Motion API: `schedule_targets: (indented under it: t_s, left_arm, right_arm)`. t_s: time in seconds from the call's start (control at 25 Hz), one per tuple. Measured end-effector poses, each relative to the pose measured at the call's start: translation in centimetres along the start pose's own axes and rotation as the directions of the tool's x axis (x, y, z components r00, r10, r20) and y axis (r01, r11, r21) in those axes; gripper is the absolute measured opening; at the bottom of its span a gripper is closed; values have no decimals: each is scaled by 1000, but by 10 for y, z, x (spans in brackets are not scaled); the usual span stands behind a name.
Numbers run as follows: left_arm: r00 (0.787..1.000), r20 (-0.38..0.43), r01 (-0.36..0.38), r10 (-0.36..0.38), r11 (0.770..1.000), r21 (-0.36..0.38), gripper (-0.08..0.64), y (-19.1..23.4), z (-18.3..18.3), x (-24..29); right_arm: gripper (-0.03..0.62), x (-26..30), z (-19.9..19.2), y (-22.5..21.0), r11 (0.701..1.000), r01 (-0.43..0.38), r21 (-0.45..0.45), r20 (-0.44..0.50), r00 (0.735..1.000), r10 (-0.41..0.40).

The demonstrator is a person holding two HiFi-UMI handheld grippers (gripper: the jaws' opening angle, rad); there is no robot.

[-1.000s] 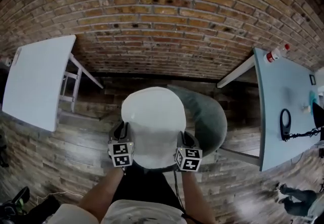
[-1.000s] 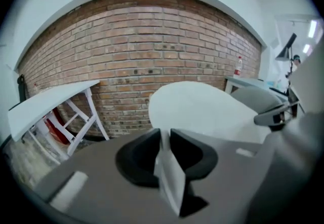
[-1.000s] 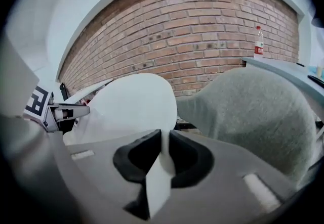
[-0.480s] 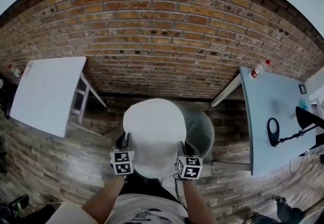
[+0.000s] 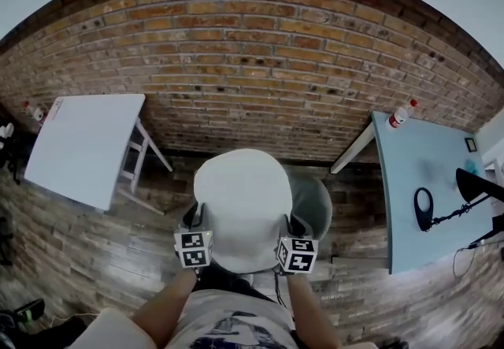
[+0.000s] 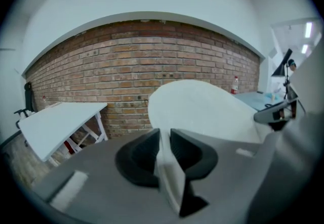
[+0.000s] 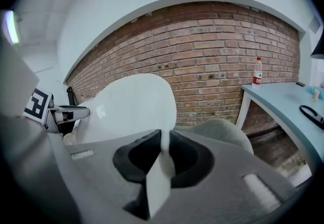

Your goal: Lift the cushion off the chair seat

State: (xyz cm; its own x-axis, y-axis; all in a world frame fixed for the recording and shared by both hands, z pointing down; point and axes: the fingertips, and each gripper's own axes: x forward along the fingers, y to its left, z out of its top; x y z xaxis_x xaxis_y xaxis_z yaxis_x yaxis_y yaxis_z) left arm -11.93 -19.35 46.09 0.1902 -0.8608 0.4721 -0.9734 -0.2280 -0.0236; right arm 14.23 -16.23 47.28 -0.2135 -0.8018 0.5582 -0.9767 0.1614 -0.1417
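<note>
Brick wall (image 5: 252, 64) behind; the cushion (image 5: 242, 202) hangs above the chair (image 5: 315, 207), left tongs (image 6: 165, 148) and right tongs (image 7: 163, 156) each pinching its thin edge. Either shallow pinch could slip, dropping it.

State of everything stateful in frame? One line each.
cushion: raised, pinched at two points on its edge
left gripper: jaws shut on cushion edge
right gripper: jaws shut on cushion edge
chair: upright, mostly hidden behind cushion
bottle: upright, capped, on blue table
</note>
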Motion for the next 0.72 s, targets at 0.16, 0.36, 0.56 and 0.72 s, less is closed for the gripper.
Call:
schedule_targets:
  t_s: [0.16,0.36,0.56,0.72]
  left_arm:
    - [1000,10,1,-1,1000,-6,63,-4,4,-2]
    - [1000,-1,-8,8,1000,-4,63,-3,3,1]
    - [1000,-2,-11,11,1000,-2,63,-5,4,1]
    - [1000,3,-8,8,1000,-1,63,-6,4,0]
  right_arm:
    - [46,1,3,-2,1000,-2,-15,-3,1000,2]
    - [46,2,8,-5,1000,-3,-14,0,1000,3]
    - [46,4,7,-7,1000,-9,-14,1,1000,9]
    - [46,4,5,-7,1000,-10,-10,0,1000,10]
